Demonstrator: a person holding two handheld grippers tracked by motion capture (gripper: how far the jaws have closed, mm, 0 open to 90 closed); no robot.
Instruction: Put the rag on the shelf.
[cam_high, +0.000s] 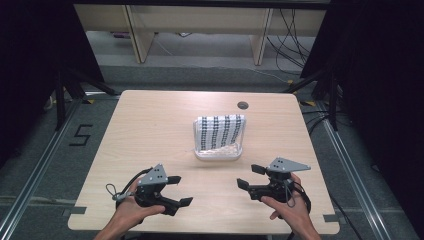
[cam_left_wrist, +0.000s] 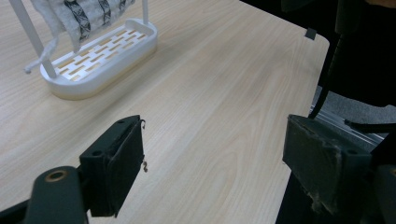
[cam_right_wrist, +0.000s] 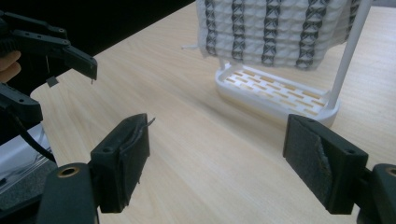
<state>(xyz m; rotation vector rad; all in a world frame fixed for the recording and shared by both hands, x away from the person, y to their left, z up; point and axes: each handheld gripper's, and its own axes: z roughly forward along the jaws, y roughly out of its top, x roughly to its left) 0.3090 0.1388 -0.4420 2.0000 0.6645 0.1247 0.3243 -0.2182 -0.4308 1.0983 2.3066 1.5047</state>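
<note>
The table (cam_high: 150, 130) is bare pale wood apart from one thing at its middle: a white rack (cam_high: 218, 153) with a slotted base and thin upright posts, and a cloth (cam_high: 220, 131), white with dark patterned stripes, draped over its top bar. That cloth is what I am going for, and it hangs well ahead of both my hands, roughly centred between them.

My left tongs (cam_high: 176, 191) sit low near the front edge, jaws spread wide with nothing between them. My right tongs (cam_high: 250, 176) mirror them on the other side, also gaping and empty. Both point inward toward each other more than at the rack, so I judge the first job is to turn them forward.

To do this well, I think I should bring each pair up to an upper corner of the cloth, one on either side, and bite the fabric itself just below the bar, not the posts. In the right gripper view the cloth (cam_right_wrist: 275, 32) hangs close beside a post (cam_right_wrist: 348, 60), so that side needs care. The rack looks light; if I pull sideways it may tip or slide, so I would lift straight up and off the bar.

In the left gripper view a loose cord (cam_left_wrist: 44, 53) dangles from the cloth near the base (cam_left_wrist: 100, 58); I would keep it from snagging.
</note>
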